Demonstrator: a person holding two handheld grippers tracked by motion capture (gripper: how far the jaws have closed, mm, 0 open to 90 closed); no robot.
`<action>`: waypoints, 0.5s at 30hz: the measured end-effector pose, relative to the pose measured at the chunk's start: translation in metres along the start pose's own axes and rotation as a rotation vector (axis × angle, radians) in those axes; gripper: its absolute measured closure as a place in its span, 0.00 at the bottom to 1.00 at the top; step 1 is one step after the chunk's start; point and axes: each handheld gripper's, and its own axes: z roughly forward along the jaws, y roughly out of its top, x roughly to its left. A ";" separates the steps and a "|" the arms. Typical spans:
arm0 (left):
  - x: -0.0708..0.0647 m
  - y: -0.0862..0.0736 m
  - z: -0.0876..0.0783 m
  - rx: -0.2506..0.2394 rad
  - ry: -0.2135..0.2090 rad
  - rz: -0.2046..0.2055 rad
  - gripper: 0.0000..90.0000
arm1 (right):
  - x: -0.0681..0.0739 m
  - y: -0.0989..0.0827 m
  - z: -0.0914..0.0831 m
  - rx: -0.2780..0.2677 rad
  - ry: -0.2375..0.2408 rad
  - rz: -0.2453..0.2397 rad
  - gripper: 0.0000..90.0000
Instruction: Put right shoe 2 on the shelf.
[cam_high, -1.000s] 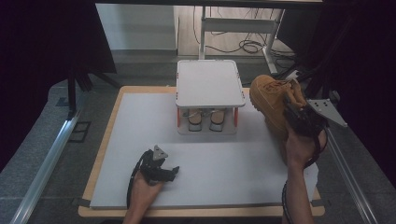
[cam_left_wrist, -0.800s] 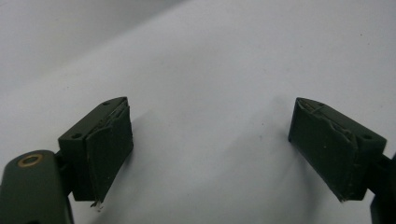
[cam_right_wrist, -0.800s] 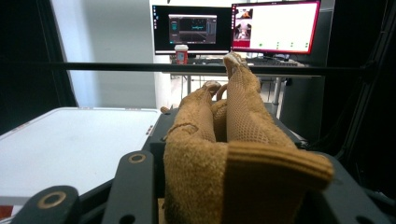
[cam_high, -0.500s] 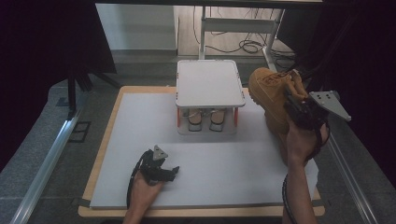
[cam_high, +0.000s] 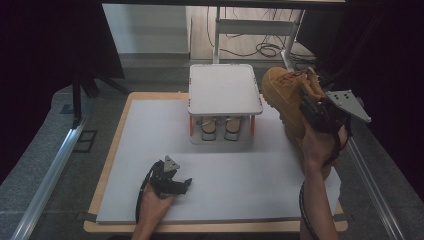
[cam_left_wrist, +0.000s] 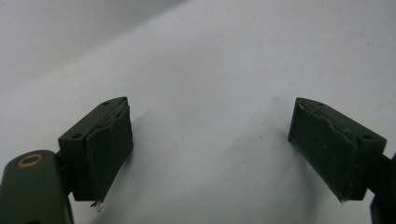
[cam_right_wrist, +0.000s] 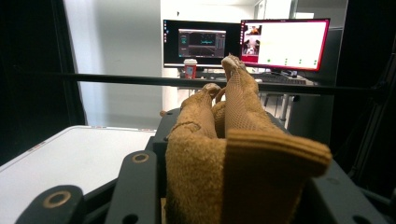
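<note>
While the work in hand looks like setting a boot onto the rack, everything below is placed relative to that rack.

Rack: the white two-tier shoe rack (cam_high: 225, 90) stands at the far middle of the white mat (cam_high: 150, 145); its top shelf is bare, and a pair of shoes (cam_high: 220, 126) sits on the lower tier.

Boot: the tan boot (cam_high: 285, 92) hangs in the air just right of the rack's top shelf, about level with it or a little above, close to its right edge but apart from it. Its long axis runs from near-right to far-left, toe toward the rack's far right corner.

Deciding relation: the shelf lies to the left of the boot, so my judgement is a short carry leftward, then down.

Right gripper: the right gripper (cam_high: 312, 111) pinches the boot's collar (cam_right_wrist: 243, 154) between its jaws; the forearm rises steeply from the near right.

Left gripper: the left gripper (cam_high: 172, 182) rests low on the mat, well nearer the person than the rack, jaws spread with nothing between them.
</note>
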 end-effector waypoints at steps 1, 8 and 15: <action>0.000 0.000 0.000 0.000 0.000 0.000 0.15 | 0.001 0.001 0.001 -0.001 0.004 -0.001 0.65; 0.000 0.000 0.000 0.000 0.000 0.001 0.15 | 0.012 0.006 0.008 -0.007 0.032 -0.013 0.65; 0.000 0.000 0.000 0.001 0.000 0.001 0.15 | 0.029 0.009 0.019 -0.010 0.063 -0.018 0.65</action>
